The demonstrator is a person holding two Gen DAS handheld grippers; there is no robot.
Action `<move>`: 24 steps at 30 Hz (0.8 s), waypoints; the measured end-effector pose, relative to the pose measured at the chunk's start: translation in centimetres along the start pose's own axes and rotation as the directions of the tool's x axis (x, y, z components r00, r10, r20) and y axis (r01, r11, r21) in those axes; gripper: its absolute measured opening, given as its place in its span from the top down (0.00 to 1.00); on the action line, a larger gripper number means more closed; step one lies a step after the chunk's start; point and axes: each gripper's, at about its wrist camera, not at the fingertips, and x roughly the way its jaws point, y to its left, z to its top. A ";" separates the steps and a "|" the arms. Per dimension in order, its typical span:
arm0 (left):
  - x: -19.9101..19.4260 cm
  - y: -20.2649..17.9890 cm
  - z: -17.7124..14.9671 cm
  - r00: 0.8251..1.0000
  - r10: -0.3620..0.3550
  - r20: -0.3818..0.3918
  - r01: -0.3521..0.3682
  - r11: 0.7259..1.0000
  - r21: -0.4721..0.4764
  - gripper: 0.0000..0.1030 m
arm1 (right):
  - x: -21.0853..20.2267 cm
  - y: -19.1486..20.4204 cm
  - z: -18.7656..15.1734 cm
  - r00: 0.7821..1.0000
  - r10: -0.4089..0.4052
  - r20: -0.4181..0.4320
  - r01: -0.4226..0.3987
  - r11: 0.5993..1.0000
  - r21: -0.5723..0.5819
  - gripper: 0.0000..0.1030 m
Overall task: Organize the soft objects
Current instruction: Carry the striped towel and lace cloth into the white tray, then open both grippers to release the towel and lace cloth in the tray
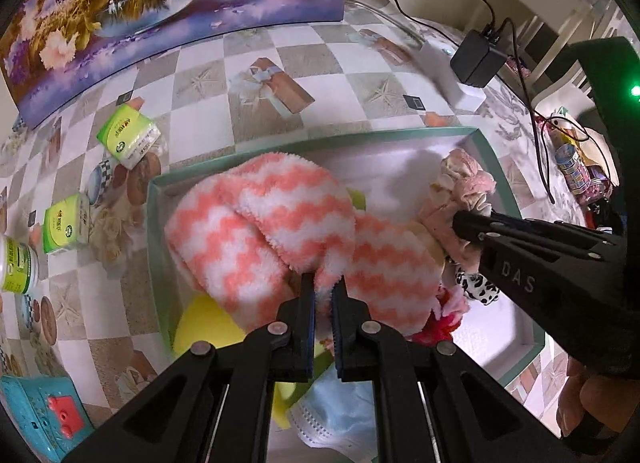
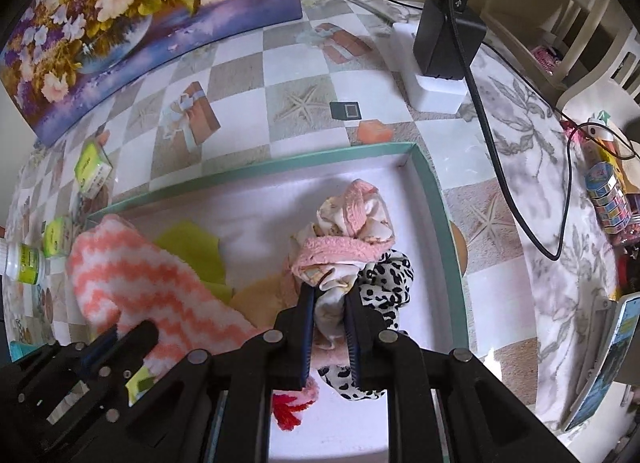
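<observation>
The pink-and-white zigzag fleece cloth (image 1: pixel 264 231) lies bunched across the left and middle of the teal-rimmed white tray (image 1: pixel 158 231), and the left gripper (image 1: pixel 323 291) has its fingers pinched on a fold at the cloth's near edge, with only a narrow slit showing between them. To its right, the right gripper (image 2: pixel 329 303) is clamped on a pink-and-cream scrunchie (image 2: pixel 344 231), which is bunched above the fingertips; a black-and-white leopard-print scrunchie (image 2: pixel 386 279) sits just beside it, touching, and partly under the right finger. Whether the leopard piece is also caught in the grip cannot be told. Under and around the fleece lie a yellow-green cloth (image 2: pixel 192 251), a peach-toned soft piece (image 2: pixel 260 299), a red-and-pink fuzzy item (image 2: pixel 292 407) near the front, and a light blue face mask (image 1: pixel 340 415) at the near edge. The step in hand looks like sorting these soft things within the tray, each hand carrying one. To do it well, the left hand likely wants to lift the fleece by its fold high enough that the trailing bulk clears the cloths beneath without dragging them, while the right should raise the scrunchie gently and check that the leopard one drops free. Both grips sit near fabric edges, so slow moves should guard against slipping. Outside the tray, on the checkered tablecloth (image 2: pixel 248 111), two green tissue packs (image 1: pixel 128 139) and a white bottle (image 1: pixel 18 267) stand to the left, a flower painting (image 2: pixel 132 19) leans behind, and a black charger (image 2: pixel 444 43) sits on a white power strip at the right.
</observation>
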 end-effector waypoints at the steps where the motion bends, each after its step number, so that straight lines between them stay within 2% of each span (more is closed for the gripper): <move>1: -0.1 0.0 0.0 1.000 -0.002 0.000 0.002 1.000 0.001 0.93 | -0.1 0.0 0.0 1.000 -0.001 -0.001 0.001 1.000 0.000 0.83; 3: -0.3 -0.1 0.1 1.000 -0.005 0.002 0.005 1.000 0.003 0.93 | -0.3 0.1 0.0 1.000 -0.005 -0.004 0.005 1.000 -0.004 0.82; 6: -0.7 -0.4 0.2 1.000 -0.008 0.004 0.007 1.000 0.013 0.92 | -0.6 0.4 0.4 1.000 -0.013 0.000 0.013 1.000 -0.010 0.73; 13: -2.0 -0.9 0.3 1.000 -0.024 0.009 0.024 0.999 0.035 0.86 | -2.2 1.1 0.8 0.999 -0.013 0.029 0.014 0.999 -0.035 0.73; 17: -3.3 -1.1 0.5 0.999 -0.042 0.034 0.040 0.998 0.043 0.74 | -3.8 1.3 1.0 0.998 -0.014 0.067 0.017 0.999 -0.039 0.73; 24: -6.2 -0.5 0.9 0.993 -0.047 0.110 0.044 0.998 0.036 0.73 | -6.9 1.7 1.3 0.990 -0.006 0.143 0.013 0.999 -0.049 0.73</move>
